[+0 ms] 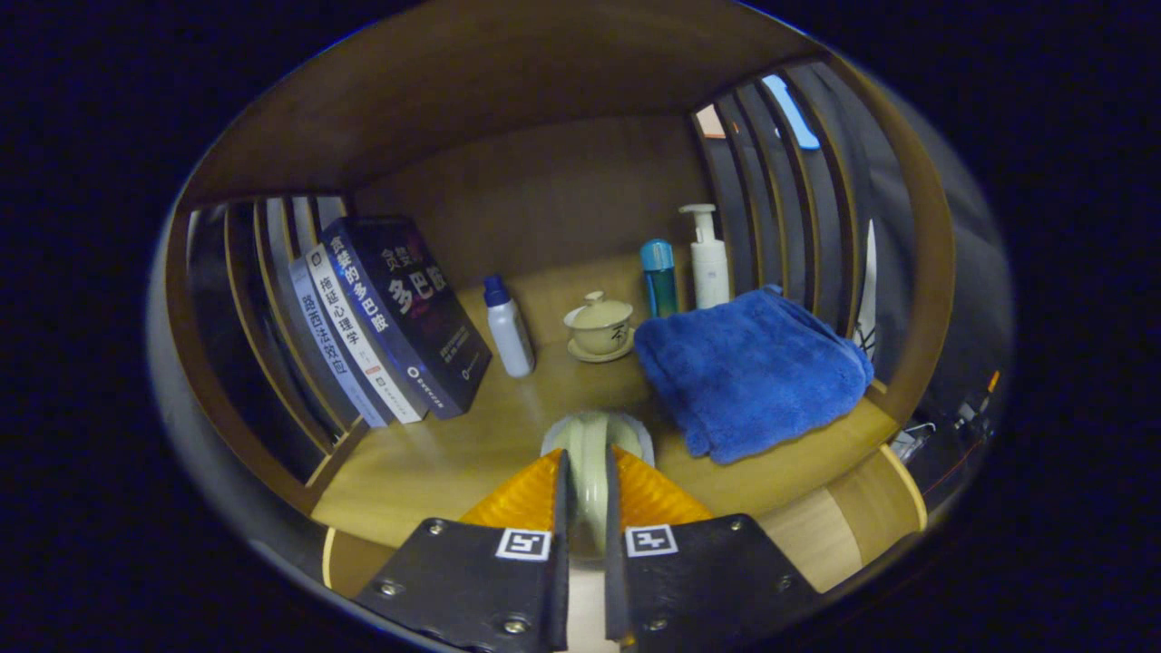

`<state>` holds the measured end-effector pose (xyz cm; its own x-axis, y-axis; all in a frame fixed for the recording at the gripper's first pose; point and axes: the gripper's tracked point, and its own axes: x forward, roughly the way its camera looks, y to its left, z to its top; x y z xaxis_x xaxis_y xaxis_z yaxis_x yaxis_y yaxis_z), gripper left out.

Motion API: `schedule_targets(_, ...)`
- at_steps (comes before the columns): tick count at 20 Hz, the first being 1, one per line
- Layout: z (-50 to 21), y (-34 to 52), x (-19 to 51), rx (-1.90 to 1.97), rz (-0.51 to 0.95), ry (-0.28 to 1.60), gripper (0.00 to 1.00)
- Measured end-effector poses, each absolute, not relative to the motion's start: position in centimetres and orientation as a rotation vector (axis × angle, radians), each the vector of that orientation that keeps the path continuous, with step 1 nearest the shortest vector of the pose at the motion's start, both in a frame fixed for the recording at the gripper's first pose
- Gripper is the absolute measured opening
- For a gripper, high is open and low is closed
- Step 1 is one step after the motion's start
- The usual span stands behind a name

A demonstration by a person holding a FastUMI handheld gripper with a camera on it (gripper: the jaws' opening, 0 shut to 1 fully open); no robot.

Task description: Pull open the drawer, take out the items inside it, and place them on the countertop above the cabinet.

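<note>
Cup (588, 453) held between the fingers of the gripper (587, 485), pale green ceramic, both fingers pressing its wall from either side; only a narrow strip and the rounded far rim show, so its tilt is hard to judge. It sits low over the countertop (435, 462), near the front edge. Visible strip runs toward 12 o'clock, along the fingers. Judgement: item already out of the drawer, now at the set-down step. Open wood lies directly ahead. Blue towel (748, 367) close at 2 o'clock, the tightest neighbour. Lidded tea bowl (600, 325) at 12, white bottle (508, 331) at 11, leaning books (390, 317) at 10.
</note>
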<state>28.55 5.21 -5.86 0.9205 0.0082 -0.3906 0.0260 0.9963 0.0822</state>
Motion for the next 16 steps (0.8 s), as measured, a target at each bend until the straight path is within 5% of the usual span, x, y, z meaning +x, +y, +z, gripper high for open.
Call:
schedule_targets(1, -6.5, 5.1, 28.4, 0.081, -0.015, 0.415, 0.20)
schedule_targets(6, -6.0, 4.5, 26.8, 0.038, -0.022, 0.403, 0.83)
schedule_targets(11, -5.6, 4.2, 24.6, 0.027, -0.035, 0.401, 0.99)
schedule_targets(16, -4.5, 3.7, 21.9, 0.007, -0.034, 0.399, 0.99)
